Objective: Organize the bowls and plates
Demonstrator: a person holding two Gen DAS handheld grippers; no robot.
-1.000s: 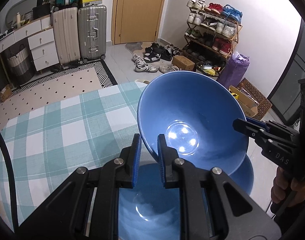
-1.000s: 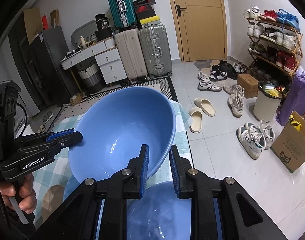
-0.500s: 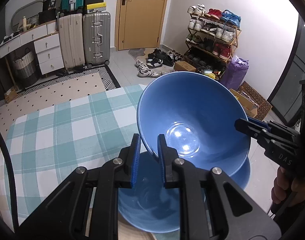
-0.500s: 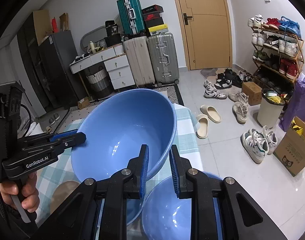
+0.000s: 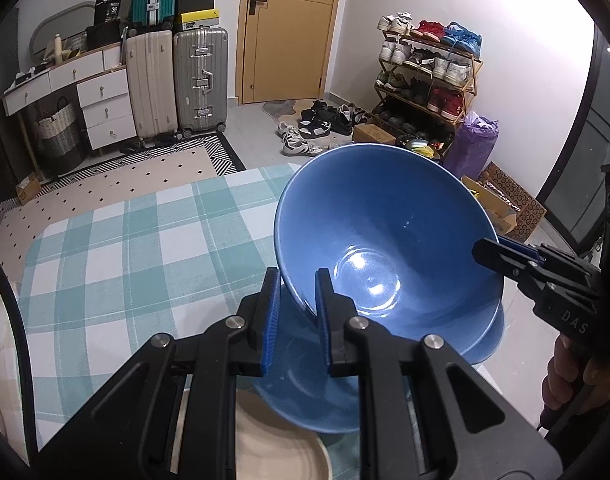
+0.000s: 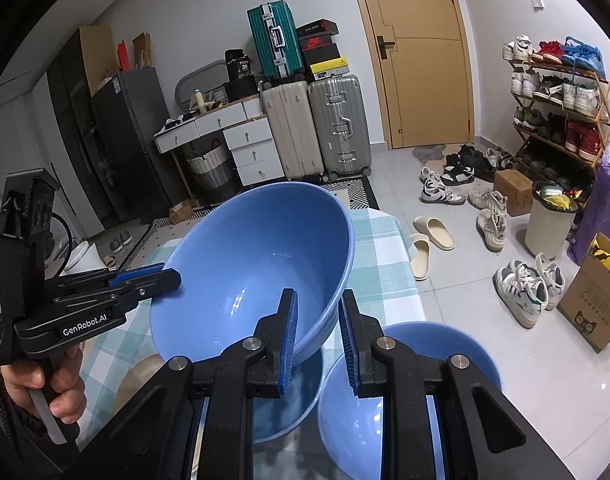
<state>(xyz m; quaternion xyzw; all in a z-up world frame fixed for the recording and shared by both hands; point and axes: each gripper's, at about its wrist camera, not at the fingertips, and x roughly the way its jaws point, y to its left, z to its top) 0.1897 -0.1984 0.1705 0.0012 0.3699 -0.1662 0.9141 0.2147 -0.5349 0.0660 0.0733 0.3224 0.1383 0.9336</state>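
- Left wrist view: I have my left gripper [image 5: 296, 294] clenched on the near rim of the glossy deep blue ceramic bowl [image 5: 385, 240], one blue-padded finger inside the wall, one outside.
- The bowl is tilted and held clear above the teal-and-white checked tablecloth [image 5: 125, 248], at its right-hand end.
- My right gripper [image 5: 485, 250] pinches the bowl's opposite rim.
- Under the held bowl I see another blue bowl [image 5: 305, 400], and a cream round plate [image 5: 273, 444] lies partly beneath that, both on the tablecloth.
- Right wrist view: my right gripper [image 6: 317, 320] is clamped on the same bowl's [image 6: 257, 264] rim, wall between the pads.
- My left gripper [image 6: 167, 276] grips the far rim, a hand [image 6: 49, 384] on its handle.
- Below, over the tablecloth [image 6: 381, 276], I count two more blue bowls: one directly under the held bowl [image 6: 281, 412], one just right of it [image 6: 425, 344].
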